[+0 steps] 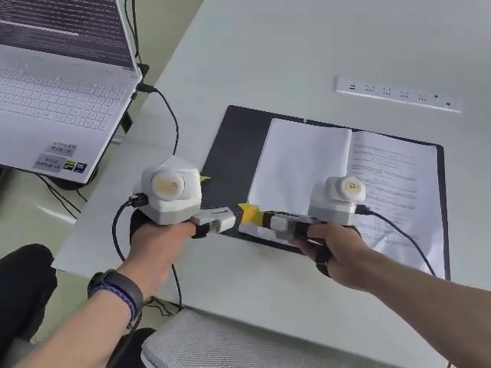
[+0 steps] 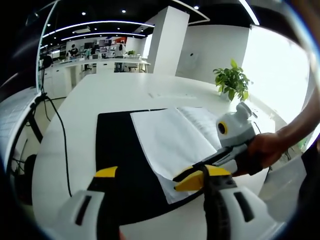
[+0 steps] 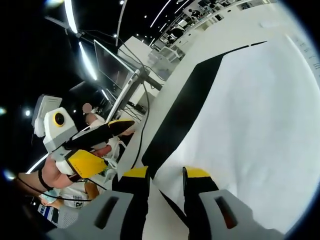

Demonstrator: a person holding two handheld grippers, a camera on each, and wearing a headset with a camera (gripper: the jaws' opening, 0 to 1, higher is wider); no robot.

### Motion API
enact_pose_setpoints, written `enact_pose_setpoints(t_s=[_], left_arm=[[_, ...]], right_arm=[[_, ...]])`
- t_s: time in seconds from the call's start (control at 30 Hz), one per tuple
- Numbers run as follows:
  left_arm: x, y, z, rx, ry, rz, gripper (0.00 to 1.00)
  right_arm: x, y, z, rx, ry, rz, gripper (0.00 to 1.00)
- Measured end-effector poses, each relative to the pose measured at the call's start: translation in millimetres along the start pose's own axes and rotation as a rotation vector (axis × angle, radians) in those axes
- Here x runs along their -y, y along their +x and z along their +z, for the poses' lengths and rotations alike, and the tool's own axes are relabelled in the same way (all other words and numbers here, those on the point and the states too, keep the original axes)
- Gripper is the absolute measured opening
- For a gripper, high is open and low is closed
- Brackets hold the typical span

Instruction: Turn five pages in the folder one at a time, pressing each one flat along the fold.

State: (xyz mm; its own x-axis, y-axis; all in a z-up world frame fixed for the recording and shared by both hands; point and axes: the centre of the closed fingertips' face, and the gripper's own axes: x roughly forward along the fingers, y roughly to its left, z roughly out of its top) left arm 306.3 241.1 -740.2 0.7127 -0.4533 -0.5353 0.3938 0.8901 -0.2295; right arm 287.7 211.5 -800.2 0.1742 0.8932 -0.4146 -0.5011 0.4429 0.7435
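On the white table (image 1: 307, 46), a black folder (image 1: 230, 146) is lying open. A blank white page (image 1: 295, 165) is resting left of its fold and a printed sheet (image 1: 399, 192) is lying on the right, its print too small to read. At the folder's near edge, the left gripper (image 2: 152, 175) is pointing across the black cover with its yellow-tipped jaws spread wide, released. Just beside it, the right gripper (image 3: 166, 174) is sitting at the blank page's near left corner, jaws narrowly parted, not clenched. At the far left a white laptop (image 1: 61, 84) is showing lines of text, but neither those nor its stickers are legible. A white power strip (image 1: 399, 93) is lying at the far right.
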Motion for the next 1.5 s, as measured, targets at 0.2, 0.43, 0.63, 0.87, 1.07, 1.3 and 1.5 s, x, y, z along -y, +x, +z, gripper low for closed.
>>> enact_pose_setpoints(t_s=[0.2, 0.43, 0.63, 0.87, 1.07, 1.3, 1.5], left_arm=[[-0.4, 7.6, 3.6, 0.002, -0.004, -0.005, 0.58], [-0.4, 18.9, 5.8, -0.009, 0.01, -0.014, 0.43], [8.6, 30.1, 5.9, -0.026, 0.047, -0.046, 0.32], [20.7, 41.6, -2.6, -0.08, 0.114, -0.086, 0.2], [26.0, 49.2, -20.0, -0.143, 0.189, -0.11, 0.13], [27.3, 52.9, -39.3, -0.198, 0.226, -0.12, 0.09], [26.4, 53.5, -61.7, -0.256, 0.275, -0.125, 0.08]], right_arm=[[-5.2, 0.3, -0.5, 0.013, -0.02, 0.009, 0.32], [-18.0, 1.5, -4.0, 0.007, -0.087, 0.01, 0.46], [-28.0, -5.2, -9.2, -0.017, -0.134, 0.021, 0.53], [-40.4, -31.5, -7.7, -0.008, -0.198, 0.041, 0.54], [-28.6, -65.4, -5.6, 0.018, -0.216, 0.014, 0.54], [-6.2, -98.3, -1.1, 0.074, -0.176, -0.044, 0.51], [12.1, -117.4, 2.8, 0.124, -0.127, -0.089, 0.5]])
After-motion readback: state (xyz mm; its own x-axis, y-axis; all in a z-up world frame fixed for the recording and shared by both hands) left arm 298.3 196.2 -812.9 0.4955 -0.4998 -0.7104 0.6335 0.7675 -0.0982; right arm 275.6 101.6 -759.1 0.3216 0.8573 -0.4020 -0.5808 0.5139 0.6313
